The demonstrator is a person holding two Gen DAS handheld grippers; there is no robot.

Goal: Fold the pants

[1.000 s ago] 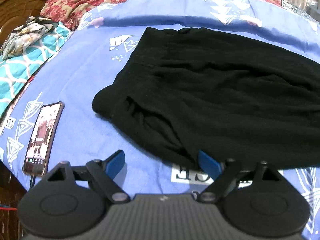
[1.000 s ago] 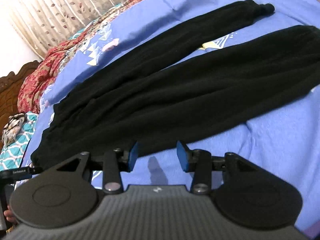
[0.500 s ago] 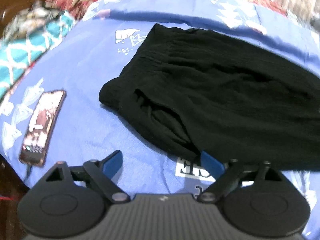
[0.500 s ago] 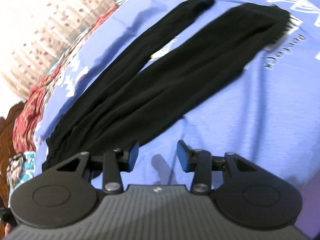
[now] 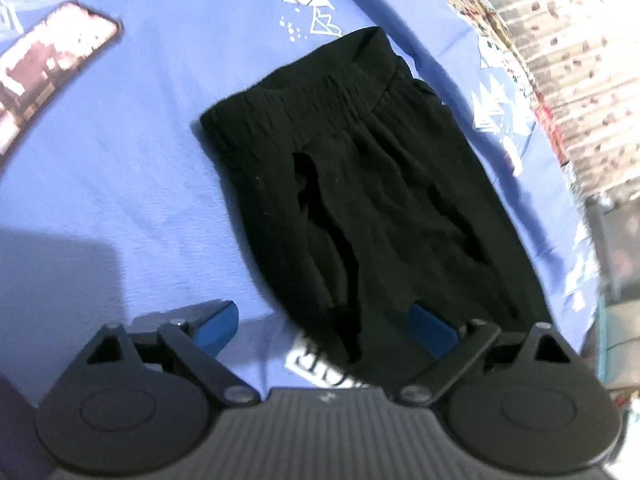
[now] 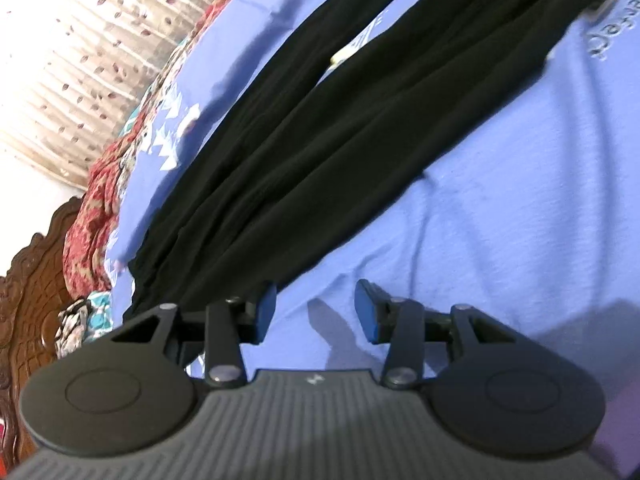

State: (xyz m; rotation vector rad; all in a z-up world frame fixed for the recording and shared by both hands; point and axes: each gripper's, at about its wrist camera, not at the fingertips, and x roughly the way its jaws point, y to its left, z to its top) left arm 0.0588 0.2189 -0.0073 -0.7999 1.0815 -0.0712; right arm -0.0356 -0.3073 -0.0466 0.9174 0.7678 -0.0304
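Note:
Black pants (image 5: 360, 200) lie flat on a blue bedsheet (image 5: 120, 180). In the left wrist view the waistband (image 5: 320, 100) is at the top and the near side edge with a pocket slit runs down toward my left gripper (image 5: 326, 326), which is open and empty, its jaws straddling that edge just above the cloth. In the right wrist view both legs (image 6: 360, 120) stretch away to the upper right. My right gripper (image 6: 316, 312) is open and empty over bare sheet, its left finger beside the near leg's edge.
A phone (image 5: 44, 68) lies on the sheet at far left. A patterned blanket (image 6: 96, 208) and a carved wooden headboard (image 6: 24, 280) lie beyond the waistband end. A curtain (image 6: 80, 60) hangs behind the bed.
Both grippers have swung: the left view has turned so the waistband stands at the top, closer in. The right gripper has moved nearer the legs. Both stay open.

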